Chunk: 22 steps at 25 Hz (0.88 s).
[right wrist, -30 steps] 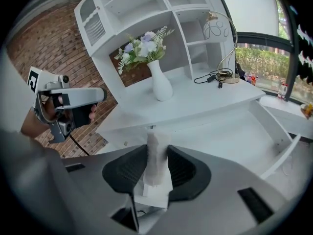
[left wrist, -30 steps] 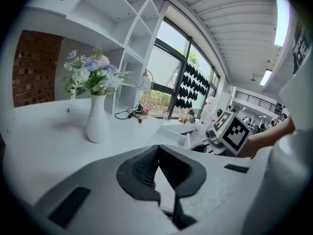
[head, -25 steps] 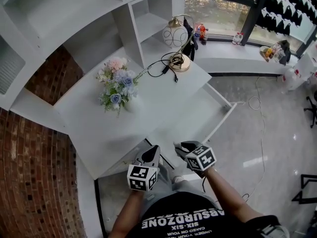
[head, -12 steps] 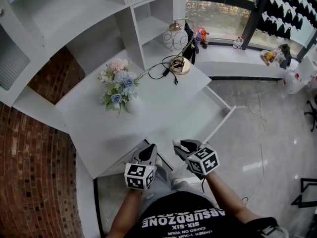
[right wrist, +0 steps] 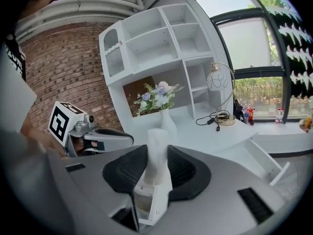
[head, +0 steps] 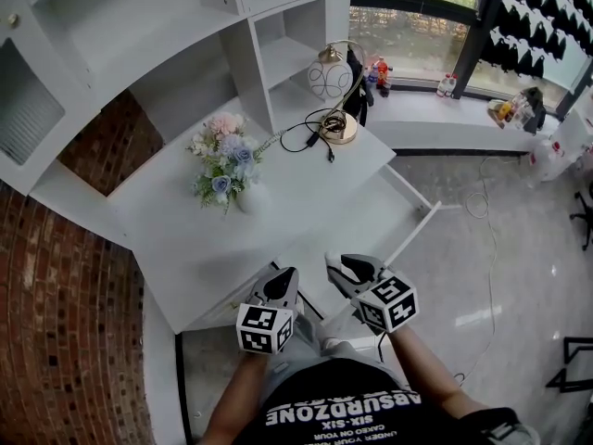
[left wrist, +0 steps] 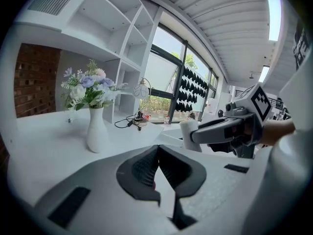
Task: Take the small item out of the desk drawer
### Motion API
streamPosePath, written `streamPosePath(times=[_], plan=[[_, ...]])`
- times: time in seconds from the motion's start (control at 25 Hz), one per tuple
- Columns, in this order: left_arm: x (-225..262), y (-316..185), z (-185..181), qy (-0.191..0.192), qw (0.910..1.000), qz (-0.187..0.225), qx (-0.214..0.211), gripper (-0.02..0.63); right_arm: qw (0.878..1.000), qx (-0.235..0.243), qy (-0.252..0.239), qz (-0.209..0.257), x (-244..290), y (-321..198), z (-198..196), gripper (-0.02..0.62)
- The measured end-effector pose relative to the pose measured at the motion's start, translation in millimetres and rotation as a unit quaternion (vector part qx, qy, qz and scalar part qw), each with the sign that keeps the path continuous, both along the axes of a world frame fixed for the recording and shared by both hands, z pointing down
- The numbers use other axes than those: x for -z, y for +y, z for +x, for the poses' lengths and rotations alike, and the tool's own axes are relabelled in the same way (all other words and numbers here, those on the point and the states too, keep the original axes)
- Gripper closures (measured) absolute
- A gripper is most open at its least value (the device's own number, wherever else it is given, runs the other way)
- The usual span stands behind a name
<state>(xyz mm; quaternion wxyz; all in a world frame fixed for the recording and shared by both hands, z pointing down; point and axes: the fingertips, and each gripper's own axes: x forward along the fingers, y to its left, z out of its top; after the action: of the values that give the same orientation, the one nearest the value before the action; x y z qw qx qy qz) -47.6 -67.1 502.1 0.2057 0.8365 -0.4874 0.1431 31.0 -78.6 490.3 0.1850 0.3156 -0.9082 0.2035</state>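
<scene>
The small item [right wrist: 157, 154], a white cylinder, stands upright between the pads of my right gripper [right wrist: 157, 166], which is shut on it. In the head view that right gripper [head: 339, 269] hovers over the near end of the open drawer [head: 409, 214], with the small item [head: 331, 263] at its tip. The left gripper view shows the small item [left wrist: 190, 134] from the side, held clear of the desk. My left gripper [head: 280, 288] hangs just left of the right one by the desk's front edge. Its pads [left wrist: 157, 166] meet with nothing between them.
On the white desk [head: 185, 239] stand a vase of flowers [head: 225, 160] and, at the far corner, a gold-based lamp [head: 335, 91] with a black cable [head: 310, 128]. White shelves [head: 139, 26] rise behind. A brick wall [head: 65, 323] is at the left, grey floor [head: 500, 276] to the right.
My right gripper has drifted a little right and toward me with the small item still in it. The left gripper has barely moved.
</scene>
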Motion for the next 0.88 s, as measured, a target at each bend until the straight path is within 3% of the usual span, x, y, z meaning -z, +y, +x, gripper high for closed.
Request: streamPosePath(times=[0.88], plan=[[38, 24, 19, 0.011, 0.9991, 0.041, -0.008, 0.603, 0.998, -0.017, -0.028, 0.061, 51, 32, 11, 0.477]])
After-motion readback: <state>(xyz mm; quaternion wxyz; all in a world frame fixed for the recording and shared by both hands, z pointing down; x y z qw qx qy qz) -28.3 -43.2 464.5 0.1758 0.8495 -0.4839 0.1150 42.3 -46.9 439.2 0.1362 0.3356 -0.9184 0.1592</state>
